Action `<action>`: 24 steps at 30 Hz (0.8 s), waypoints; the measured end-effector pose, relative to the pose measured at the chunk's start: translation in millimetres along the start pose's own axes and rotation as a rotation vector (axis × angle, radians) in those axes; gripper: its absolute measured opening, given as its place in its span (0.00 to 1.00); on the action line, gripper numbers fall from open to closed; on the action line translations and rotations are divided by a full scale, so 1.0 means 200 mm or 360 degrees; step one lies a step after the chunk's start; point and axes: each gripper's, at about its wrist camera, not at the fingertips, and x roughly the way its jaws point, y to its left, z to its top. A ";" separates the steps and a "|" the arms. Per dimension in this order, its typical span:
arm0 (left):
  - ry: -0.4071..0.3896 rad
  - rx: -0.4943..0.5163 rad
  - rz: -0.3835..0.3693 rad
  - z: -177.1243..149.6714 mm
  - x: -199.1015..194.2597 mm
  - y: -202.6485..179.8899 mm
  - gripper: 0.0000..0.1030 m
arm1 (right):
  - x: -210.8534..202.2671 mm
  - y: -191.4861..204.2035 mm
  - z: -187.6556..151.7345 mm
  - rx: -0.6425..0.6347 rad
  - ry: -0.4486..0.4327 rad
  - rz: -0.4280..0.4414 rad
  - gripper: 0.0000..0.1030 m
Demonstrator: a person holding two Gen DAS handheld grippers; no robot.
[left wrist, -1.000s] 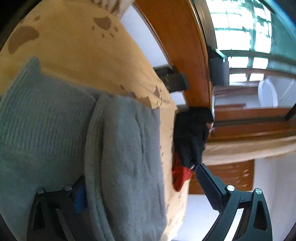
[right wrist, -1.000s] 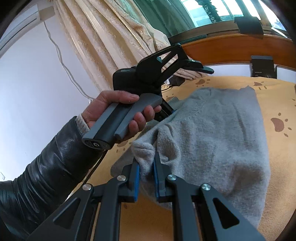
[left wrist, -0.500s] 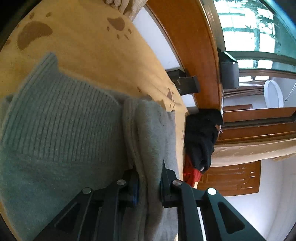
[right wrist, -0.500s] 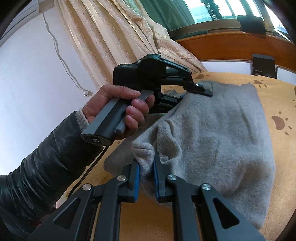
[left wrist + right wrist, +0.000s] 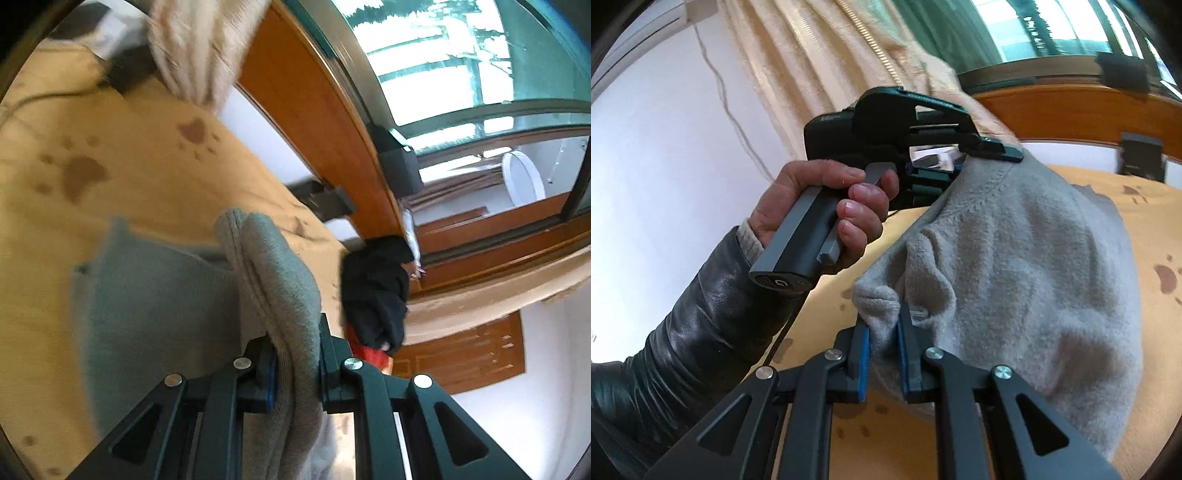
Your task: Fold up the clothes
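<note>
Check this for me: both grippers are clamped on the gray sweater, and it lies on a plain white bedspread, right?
Not quite. The left gripper and the right gripper are both clamped on the gray sweater, but the bedspread is tan with brown paw prints, not plain white. The left wrist view shows it best.

Setting: a home bedroom. Evidence: a bed under a tan paw-print sheet point(image 5: 155, 184) with a curved wooden headboard point(image 5: 317, 110) behind it; cream pleated curtains point(image 5: 820, 55) hang beside a large window point(image 5: 461, 62). Wood-panelled furniture point(image 5: 469, 362) stands against a white wall. A dark heap of clothes point(image 5: 376, 291) sits at the bed's edge.
</note>
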 end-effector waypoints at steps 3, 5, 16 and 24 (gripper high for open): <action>-0.0037 -0.0018 0.0148 0.00 -0.08 0.11 0.17 | 0.11 0.04 -0.01 -0.0044 0.0080 0.0039 0.14; -0.0026 -0.0019 0.0259 -0.01 -0.08 0.20 0.17 | 0.20 0.04 -0.03 -0.0039 0.0158 0.0057 0.14; 0.0013 0.0191 0.0353 -0.04 -0.11 0.26 0.30 | 0.28 -0.01 -0.08 0.0046 0.0313 0.0115 0.25; -0.0128 0.0281 0.0463 -0.26 -0.44 0.11 0.57 | -0.22 -0.14 -0.01 -0.0140 -0.0088 -0.0211 0.25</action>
